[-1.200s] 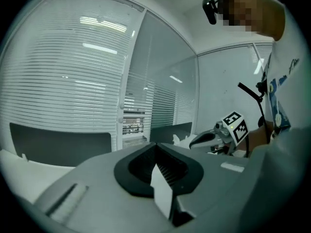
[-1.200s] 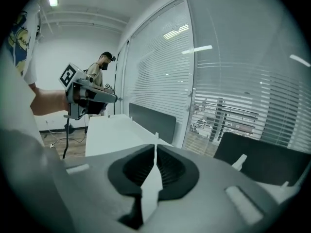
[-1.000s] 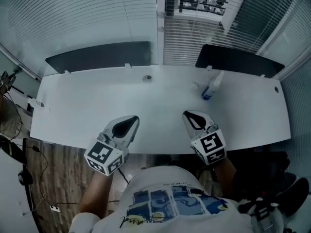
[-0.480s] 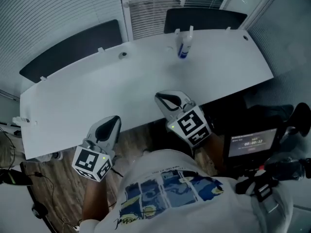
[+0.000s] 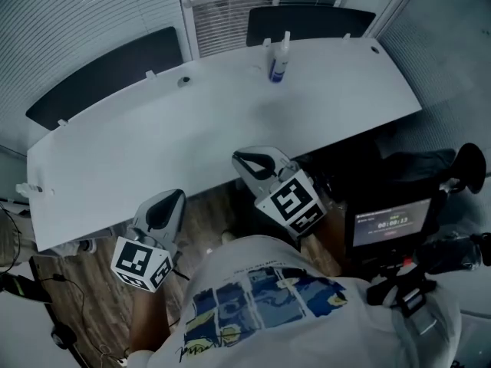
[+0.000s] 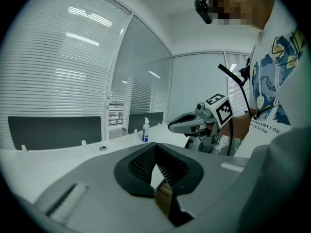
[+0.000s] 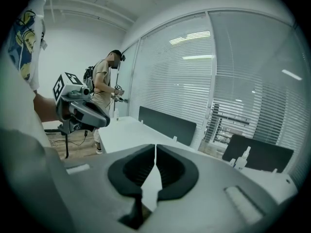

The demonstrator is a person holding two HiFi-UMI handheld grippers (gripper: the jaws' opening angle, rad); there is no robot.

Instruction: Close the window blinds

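Both tools sit on the near side of the long white curved bench (image 5: 153,144), off its front edge.

- Left tool (image 5: 175,196): jaws closed, nothing between the pads; it hangs over the wood-grain floor (image 5: 207,213).
- Right tool (image 5: 241,159): jaws together with only a hairline slit, empty; its tip is just at the bench's front edge.

Task object: the white horizontal-slat window blinds (image 5: 92,14) hang along the glazing beyond the far edge of the bench, behind the dark upright partition panels (image 5: 107,75).

- Most sections look shut and opaque.
- The narrow middle section (image 5: 226,21) lets things show through, so I judge its slats are open and it is the one to close.
- The slats run level, parallel to the bench's far edge.
- No wand or cord can be made out in any view.

Key relation: the blinds lie straight ahead of both tools, across the full depth of the bench, well apart from either tip. The right tool is the nearer one to the open section. A small white spray bottle with a blue base (image 5: 278,60) stands near the far edge, roughly on that line.

Judgement: no contact yet; this is the approach stage. The next reach must cross or go round the bench.
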